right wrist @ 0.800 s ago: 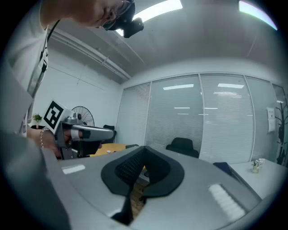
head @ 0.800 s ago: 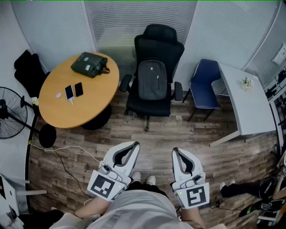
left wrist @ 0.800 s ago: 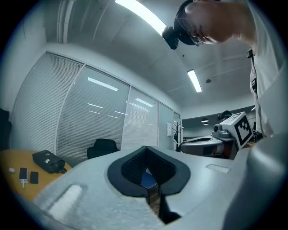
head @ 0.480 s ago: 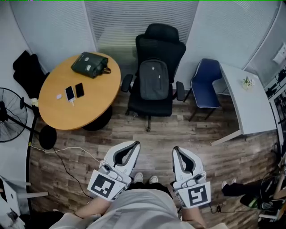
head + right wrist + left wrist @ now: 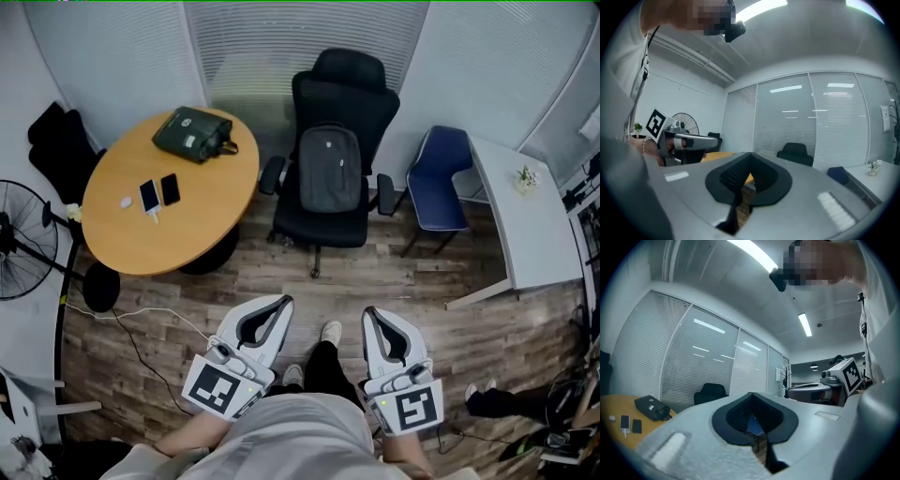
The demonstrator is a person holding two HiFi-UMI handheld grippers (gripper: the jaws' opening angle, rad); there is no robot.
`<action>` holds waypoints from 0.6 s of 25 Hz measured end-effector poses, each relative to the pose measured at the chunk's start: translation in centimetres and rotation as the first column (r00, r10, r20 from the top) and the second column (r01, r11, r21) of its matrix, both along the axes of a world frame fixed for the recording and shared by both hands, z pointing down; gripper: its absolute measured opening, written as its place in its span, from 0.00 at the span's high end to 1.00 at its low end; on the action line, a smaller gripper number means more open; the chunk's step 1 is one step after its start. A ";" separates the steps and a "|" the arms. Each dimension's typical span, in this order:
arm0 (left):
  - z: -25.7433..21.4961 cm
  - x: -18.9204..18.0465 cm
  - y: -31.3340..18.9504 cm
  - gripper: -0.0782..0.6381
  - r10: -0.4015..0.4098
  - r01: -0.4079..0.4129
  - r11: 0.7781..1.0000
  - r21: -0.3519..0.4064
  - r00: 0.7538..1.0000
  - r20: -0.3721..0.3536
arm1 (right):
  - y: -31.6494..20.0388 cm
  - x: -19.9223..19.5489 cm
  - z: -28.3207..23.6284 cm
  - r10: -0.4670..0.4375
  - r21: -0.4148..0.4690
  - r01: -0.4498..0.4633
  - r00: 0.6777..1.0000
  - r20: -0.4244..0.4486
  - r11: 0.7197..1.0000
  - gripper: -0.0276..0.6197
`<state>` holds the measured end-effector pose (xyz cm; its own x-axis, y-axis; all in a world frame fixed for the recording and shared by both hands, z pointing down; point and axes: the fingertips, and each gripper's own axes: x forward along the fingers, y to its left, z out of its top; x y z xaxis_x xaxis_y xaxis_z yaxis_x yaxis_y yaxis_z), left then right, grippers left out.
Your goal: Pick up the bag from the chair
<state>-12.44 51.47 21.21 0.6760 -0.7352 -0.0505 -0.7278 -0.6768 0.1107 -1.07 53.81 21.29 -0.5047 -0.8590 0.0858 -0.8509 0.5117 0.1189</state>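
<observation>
Bag [image 5: 329, 169]: grey backpack, stands upright on the seat of the chair [image 5: 349, 70], propped against the backrest, between the armrests; probably parked so to keep from slumping, top up and easy to reach.
Left gripper [image 5: 279, 306]: jaws pressed together, nothing between them; held level and low in front of the body, well apart from the bag.
Right gripper [image 5: 369, 317]: jaws likewise together, empty; level, beside the left one, pointing toward the chair.
Why closed: likely just a carrying pose for the approach; needs opening before any grasp.
Stance: one shoe [image 5: 330, 331] ahead on the floor, reads as a step toward the chair.
Stage: approach only, bag untouched.
Table [image 5: 122, 248]: round, left of the chair; green pouch [image 5: 192, 134] near its far edge, two phones [image 5: 157, 192] toward its left edge; no part of the job, not to be mistaken for the bag.
Blue chair [image 5: 442, 178]: right of the black one, tucked against a white desk [image 5: 534, 234].
Next need: close in, open a jaw pair, take the top or a strap.
Risk: office chair, may roll or swivel if pushed.
</observation>
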 end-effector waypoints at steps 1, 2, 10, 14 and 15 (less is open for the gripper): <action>0.0 0.1 -0.4 0.89 0.000 0.000 1.000 0.002 1.000 0.001 | -0.4 0.1 0.0 -0.002 0.002 0.002 1.000 0.001 1.000 0.95; 0.1 0.1 -0.8 0.89 -0.001 0.001 1.000 0.003 1.000 0.002 | -0.9 0.1 0.1 -0.003 0.003 0.003 1.000 0.002 1.000 0.95; 0.1 2.1 -6.0 0.89 -0.002 0.002 1.000 0.003 1.000 0.009 | -6.2 2.0 0.5 -0.008 -0.003 0.008 1.000 0.011 1.000 0.95; 0.2 3.8 -9.0 0.89 0.002 -0.002 1.000 -0.002 1.000 0.011 | -9.1 3.8 0.6 -0.003 -0.006 0.003 1.000 0.013 1.000 0.95; 0.2 4.3 -9.8 0.89 0.002 -0.002 1.000 -0.005 1.000 0.011 | -10.0 4.3 0.6 -0.002 -0.009 0.002 1.000 0.013 1.000 0.95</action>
<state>-8.17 41.65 21.44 0.6779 -0.7341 -0.0396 -0.7277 -0.6777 0.1057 3.24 43.85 21.87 -0.5073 -0.8574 0.0869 -0.8514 0.5142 0.1037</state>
